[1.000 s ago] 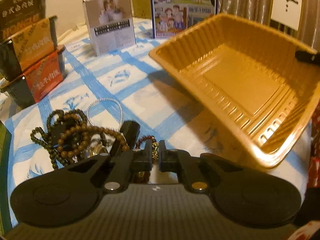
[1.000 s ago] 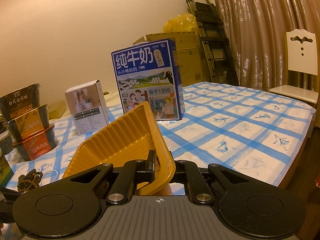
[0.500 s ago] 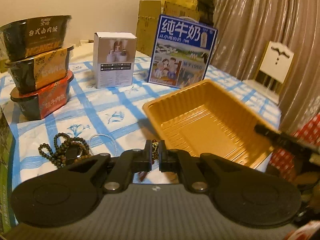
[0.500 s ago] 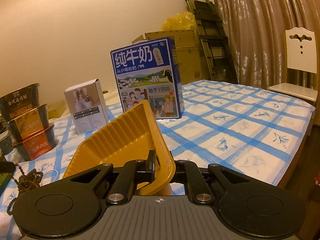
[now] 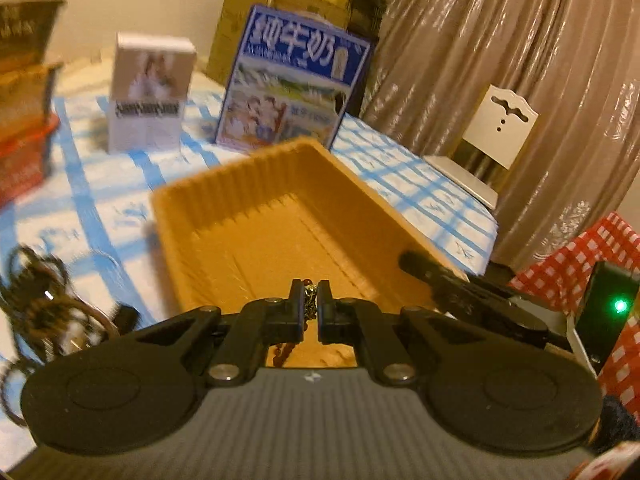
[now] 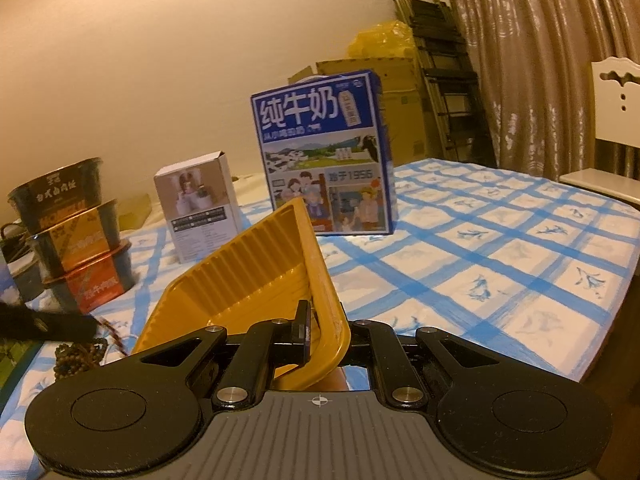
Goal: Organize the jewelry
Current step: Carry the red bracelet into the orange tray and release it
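The left gripper (image 5: pixel 311 306) has its jaws pinched on a red-bead bracelet (image 5: pixel 282 352) with a small gold chain section caught at the tips; the beads dangle below the jaws, over the near end of the orange tray (image 5: pixel 256 240). The right gripper (image 6: pixel 320 332) has its jaws clamped on the tray's near rim (image 6: pixel 332 320), tipping the tray so the far side rides up off the worktop (image 6: pixel 480 264). The rest of the jewelry pile (image 5: pixel 44 312), dark bead strands and a ring-shaped piece, sits on the worktop just left of the tray.

Step in hand, as judged: drop the bracelet into the tray. To do it well, the left gripper should carry the dangling beads fully past the rim before spreading the jaws, low enough that the strand lands on the tray floor and doesn't bounce out. The tilt means beads will likely slide toward the low corner, so release near the middle. The right gripper should hold the tray steady and avoid tipping further. Risk: the chain snagging on the pads at release, so open wide.

The left view is motion-blurred, so finer bracelet detail is unclear.
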### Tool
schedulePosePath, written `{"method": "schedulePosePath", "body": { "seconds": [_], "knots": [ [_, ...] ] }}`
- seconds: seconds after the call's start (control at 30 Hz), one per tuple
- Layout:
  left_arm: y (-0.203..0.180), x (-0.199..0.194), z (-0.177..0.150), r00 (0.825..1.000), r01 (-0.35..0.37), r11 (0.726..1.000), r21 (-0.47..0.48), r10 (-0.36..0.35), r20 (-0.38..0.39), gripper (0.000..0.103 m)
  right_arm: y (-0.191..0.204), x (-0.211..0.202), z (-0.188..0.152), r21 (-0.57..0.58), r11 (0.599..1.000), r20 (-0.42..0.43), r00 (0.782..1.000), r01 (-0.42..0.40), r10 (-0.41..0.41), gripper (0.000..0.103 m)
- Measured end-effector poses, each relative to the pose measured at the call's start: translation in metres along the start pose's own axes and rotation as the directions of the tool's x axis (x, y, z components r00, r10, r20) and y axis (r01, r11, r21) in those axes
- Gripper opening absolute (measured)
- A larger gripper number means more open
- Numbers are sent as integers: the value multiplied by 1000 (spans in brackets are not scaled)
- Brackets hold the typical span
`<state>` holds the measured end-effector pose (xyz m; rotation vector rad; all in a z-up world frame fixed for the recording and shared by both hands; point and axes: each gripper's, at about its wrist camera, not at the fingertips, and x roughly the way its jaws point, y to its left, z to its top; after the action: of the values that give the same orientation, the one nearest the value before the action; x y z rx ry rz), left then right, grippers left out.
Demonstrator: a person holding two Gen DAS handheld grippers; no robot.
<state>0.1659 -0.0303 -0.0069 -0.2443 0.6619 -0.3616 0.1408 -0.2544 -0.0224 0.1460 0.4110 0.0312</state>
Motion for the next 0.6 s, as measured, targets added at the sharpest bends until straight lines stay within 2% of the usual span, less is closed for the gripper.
{"method": "schedulePosePath", "body": {
  "seconds": [0.1,0.2,0.27,0.4,0.6],
  "knots": [
    [0,14,-8,999,1,999,-34,-2,-34,5,4,3,1,-6,1000,1,1000,-7,7,9],
    [0,19,-16,998,-26,998,-49,24,-53,8,7,3,1,-14,1000,4,1000,-11,11,9],
    [-1,17,-20,998,-30,998,-57,27,-55,14,7,2,0,-17,1000,5,1000,-9,9,9],
    [-5,1,-32,998,-55,998,-30,54,-35,15,0,2,-1,0,1000,-3,1000,3,-3,9],
    [12,-24,-56,983,-179,984,-5,179,-40,15,-9,-1,-2,21,1000,-5,1000,19,-19,9]
  ]
}}
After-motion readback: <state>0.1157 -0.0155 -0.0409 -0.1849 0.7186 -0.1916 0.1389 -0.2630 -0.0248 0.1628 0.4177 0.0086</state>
